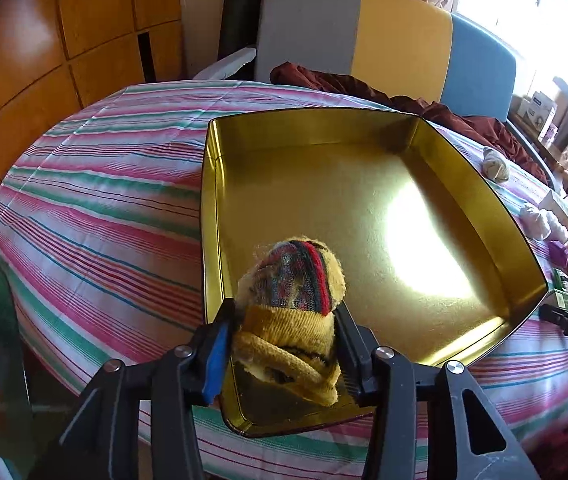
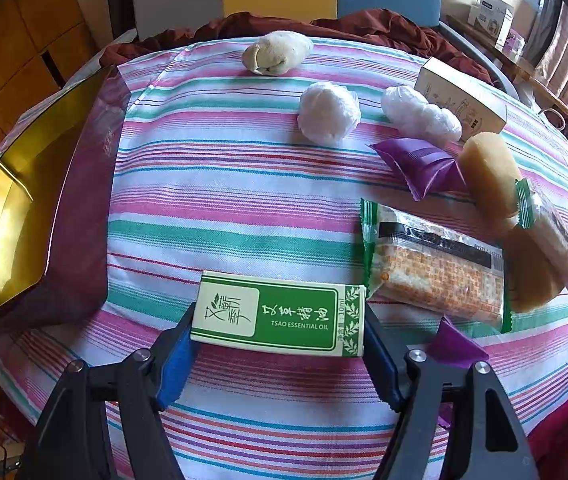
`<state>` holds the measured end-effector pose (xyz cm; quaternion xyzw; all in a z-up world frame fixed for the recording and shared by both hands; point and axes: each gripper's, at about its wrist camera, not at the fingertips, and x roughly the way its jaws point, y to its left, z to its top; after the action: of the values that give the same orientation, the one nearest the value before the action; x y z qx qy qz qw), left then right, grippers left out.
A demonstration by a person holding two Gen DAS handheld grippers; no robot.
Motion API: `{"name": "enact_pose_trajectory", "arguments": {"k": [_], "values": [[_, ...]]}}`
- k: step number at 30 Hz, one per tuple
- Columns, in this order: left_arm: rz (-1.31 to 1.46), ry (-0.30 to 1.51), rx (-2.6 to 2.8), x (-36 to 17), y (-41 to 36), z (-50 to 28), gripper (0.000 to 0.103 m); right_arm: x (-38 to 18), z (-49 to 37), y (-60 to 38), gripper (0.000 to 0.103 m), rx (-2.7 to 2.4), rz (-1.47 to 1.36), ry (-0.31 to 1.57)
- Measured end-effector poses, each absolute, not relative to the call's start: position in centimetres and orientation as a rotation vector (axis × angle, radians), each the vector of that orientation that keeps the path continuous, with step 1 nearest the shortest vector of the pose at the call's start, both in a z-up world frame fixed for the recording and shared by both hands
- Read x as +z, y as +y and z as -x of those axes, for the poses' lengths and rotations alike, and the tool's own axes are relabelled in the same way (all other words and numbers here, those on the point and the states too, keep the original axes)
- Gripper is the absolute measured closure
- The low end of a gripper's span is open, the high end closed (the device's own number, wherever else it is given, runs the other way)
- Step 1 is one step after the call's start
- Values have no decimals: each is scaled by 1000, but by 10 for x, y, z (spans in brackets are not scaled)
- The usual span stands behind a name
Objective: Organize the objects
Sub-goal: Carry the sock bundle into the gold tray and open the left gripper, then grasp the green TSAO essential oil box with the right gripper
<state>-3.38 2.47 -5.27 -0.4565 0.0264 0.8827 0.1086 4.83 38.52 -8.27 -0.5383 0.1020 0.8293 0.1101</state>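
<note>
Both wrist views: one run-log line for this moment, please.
left gripper: yellow rolled sock between jaws, over gold tin | right gripper: closed on green box on striped cloth

Bare tin floor (image 1: 323,184) beyond sock (image 1: 295,280)

Rolled sock (image 1: 291,304) apparently rests in the tin (image 1: 363,184), box (image 2: 280,314) right.

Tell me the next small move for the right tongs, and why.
Probably lift the green essential oil box and carry it toward the gold tin. The right tongs already bracket the box's two ends, it lies flat on the striped cloth, and the tin sits open just to the left.
</note>
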Motion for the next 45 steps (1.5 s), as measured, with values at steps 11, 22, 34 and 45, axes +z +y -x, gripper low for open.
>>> {"name": "enact_pose_trajectory", "arguments": {"k": [11,22,34,45], "values": [[1207,85,2697,-22,22,12,30,-83,-48,380,28,2444,1573,286],[1164,71,2702,-12,31,4,30,-84,-47,379,28,2444,1564,272],[1132,74,2714,-7,32,0,30,-74,-48,381,29,2449,1513,301],[1121,42,2736,-5,20,1,30,5,-17,328,29,2779,1346,193]]}}
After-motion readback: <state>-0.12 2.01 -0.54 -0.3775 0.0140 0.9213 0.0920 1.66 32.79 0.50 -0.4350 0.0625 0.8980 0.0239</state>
